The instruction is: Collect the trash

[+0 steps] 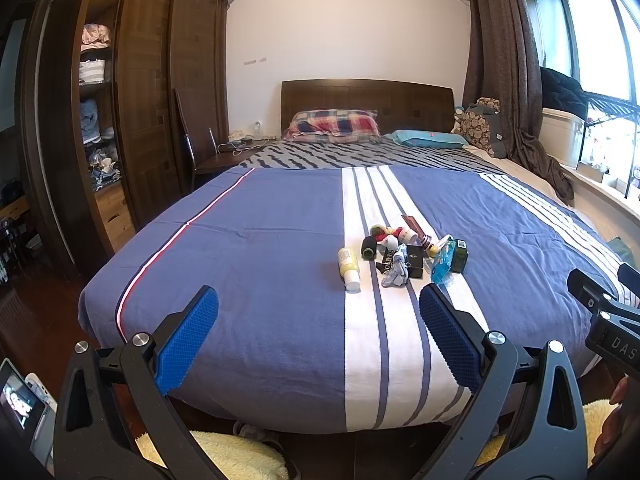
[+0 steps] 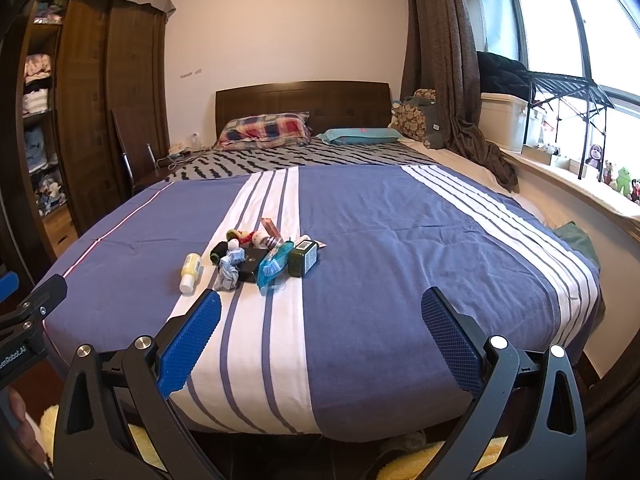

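The left tool (image 1: pixel 319 332) hangs spread wide and empty above the foot of the bed (image 1: pixel 256 248), and the right tool (image 2: pixel 321 334) is likewise spread and empty beside it. Ahead of both, well apart from their pads, the trash pile (image 1: pixel 404 258) sits on the white stripes of the blue cover: a yellow bottle (image 1: pixel 349 267) lying at its left, a crumpled blue wrapper (image 2: pixel 273 267) and a green box (image 2: pixel 303 261) at its right.
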Available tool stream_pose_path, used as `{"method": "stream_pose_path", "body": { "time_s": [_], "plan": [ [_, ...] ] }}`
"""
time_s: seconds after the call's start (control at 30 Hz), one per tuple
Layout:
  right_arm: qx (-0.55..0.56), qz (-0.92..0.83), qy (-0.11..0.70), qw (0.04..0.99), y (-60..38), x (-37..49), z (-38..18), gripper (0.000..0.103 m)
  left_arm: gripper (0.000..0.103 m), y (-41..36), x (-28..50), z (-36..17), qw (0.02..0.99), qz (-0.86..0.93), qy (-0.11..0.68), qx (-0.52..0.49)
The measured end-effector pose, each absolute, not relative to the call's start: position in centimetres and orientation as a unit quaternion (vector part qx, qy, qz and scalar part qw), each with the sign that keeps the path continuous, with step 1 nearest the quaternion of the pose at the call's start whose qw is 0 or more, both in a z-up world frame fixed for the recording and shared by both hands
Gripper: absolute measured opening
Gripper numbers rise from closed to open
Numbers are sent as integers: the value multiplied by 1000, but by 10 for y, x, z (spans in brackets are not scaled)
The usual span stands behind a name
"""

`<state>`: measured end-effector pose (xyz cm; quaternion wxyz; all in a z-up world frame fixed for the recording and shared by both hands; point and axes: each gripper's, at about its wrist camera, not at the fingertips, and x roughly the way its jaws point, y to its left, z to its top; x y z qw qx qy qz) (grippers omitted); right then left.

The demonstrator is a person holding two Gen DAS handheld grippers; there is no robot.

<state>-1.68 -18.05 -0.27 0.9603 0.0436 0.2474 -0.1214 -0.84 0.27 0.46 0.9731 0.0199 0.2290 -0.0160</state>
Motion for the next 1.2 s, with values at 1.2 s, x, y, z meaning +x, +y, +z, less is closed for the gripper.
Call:
{"method": "stream_pose_path", "body": {
  "time_s": [1.2],
  "plan": [
    [53,-105,282,952,-196,10,-19,100,95,10,28,-11,964,-4,267,20]
  ]
}}
